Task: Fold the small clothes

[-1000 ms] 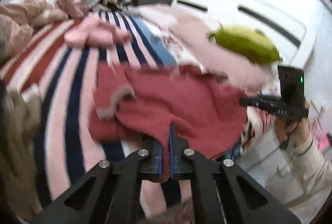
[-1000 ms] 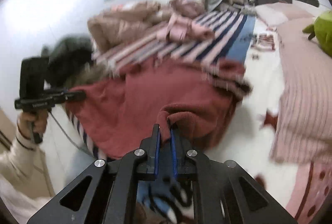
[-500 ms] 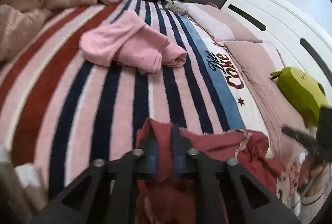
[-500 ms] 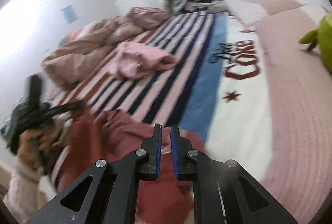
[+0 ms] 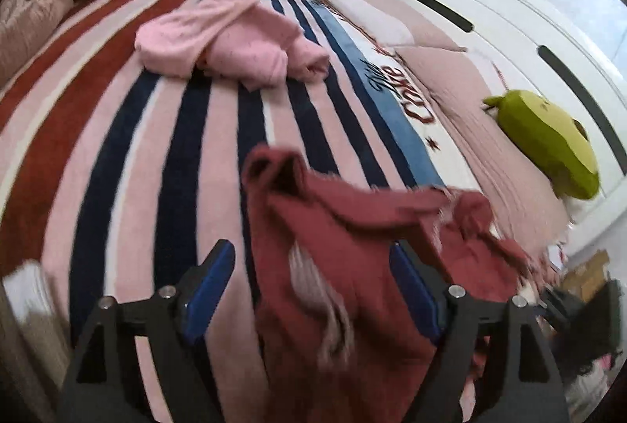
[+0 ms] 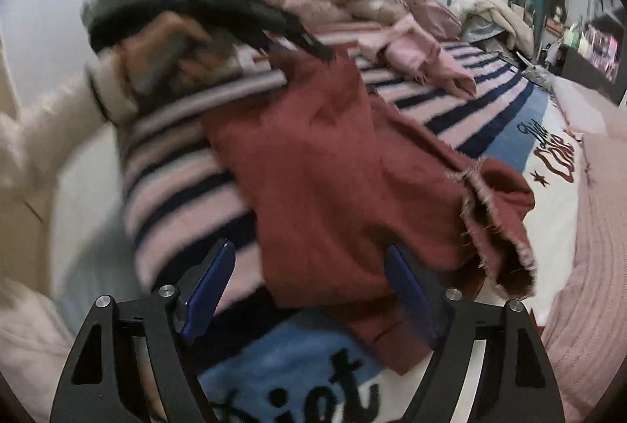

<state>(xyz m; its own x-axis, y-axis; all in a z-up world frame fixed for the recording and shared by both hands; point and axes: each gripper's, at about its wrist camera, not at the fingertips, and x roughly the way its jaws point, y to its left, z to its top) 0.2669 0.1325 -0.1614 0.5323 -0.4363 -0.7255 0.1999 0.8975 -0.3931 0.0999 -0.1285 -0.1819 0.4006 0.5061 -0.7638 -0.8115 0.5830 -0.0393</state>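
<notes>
A bedroom, with a big bed under a striped blanket (image 5: 117,156) of pink, red and dark blue. A white headboard (image 5: 509,31) runs down the right of the left view, and a green soft toy (image 5: 548,137) lies near it. Shelves full of small things fill the top of the frame.

The red top (image 5: 352,246) lies crumpled in the lower middle of the left view, near the bottom edge of the blanket. It was probably dropped there to be spread flat before folding.

The left claw (image 5: 313,282) has just been opening. Its blue pads stand wide apart, with the red cloth between them but loose, not pinched. The right claw (image 6: 309,282) has just been opening too, and it also holds nothing; the red top lies between its pads, untouched as far as I can tell.

A pink top (image 5: 227,39) waits in a heap in the upper middle, likely for later.

The blanket has writing. Near the right edge it seems to say "Coke" (image 5: 419,105). At the bottom of the right view, big letters read "iet" (image 6: 325,395).
</notes>
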